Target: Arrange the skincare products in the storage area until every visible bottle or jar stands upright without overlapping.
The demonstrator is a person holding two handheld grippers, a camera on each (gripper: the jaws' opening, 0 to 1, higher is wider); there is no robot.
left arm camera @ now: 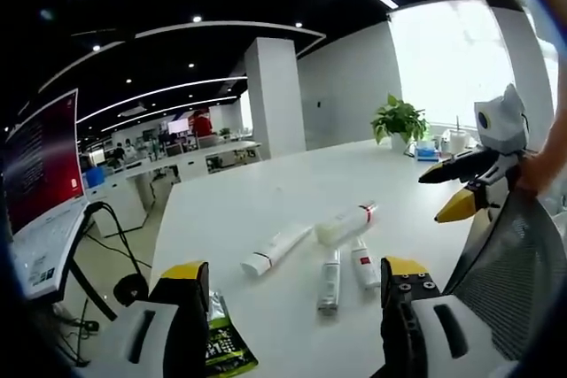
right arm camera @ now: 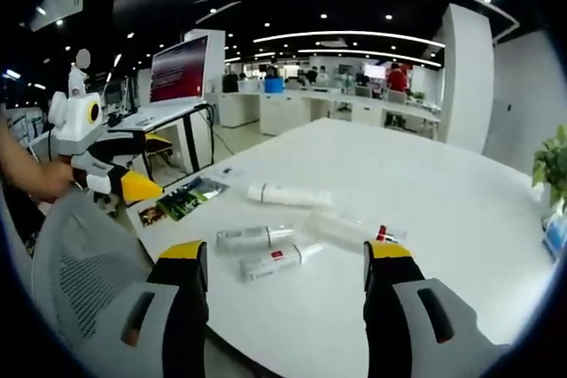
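Note:
Several skincare products lie flat on the white table (left arm camera: 266, 192): a white tube (left arm camera: 275, 250), a clear bottle with a red band (left arm camera: 345, 223), a silver tube (left arm camera: 330, 279) and a small white tube with a red label (left arm camera: 361, 265). My left gripper (left arm camera: 294, 265) hangs open just short of them, holding nothing. In the right gripper view the same white tube (right arm camera: 288, 194), silver tube (right arm camera: 252, 236), red-labelled tube (right arm camera: 279, 261) and clear bottle (right arm camera: 350, 227) lie between the spread jaws of my right gripper (right arm camera: 286, 250), which is open and above the table edge.
A grey mesh chair back (left arm camera: 514, 263) (right arm camera: 80, 281) stands at the near table edge. Green packets (right arm camera: 182, 201) (left arm camera: 221, 343) lie by the table corner. A potted plant (left arm camera: 399, 119) and small items sit at the far end. A red-lit monitor (right arm camera: 177, 68) stands on another desk.

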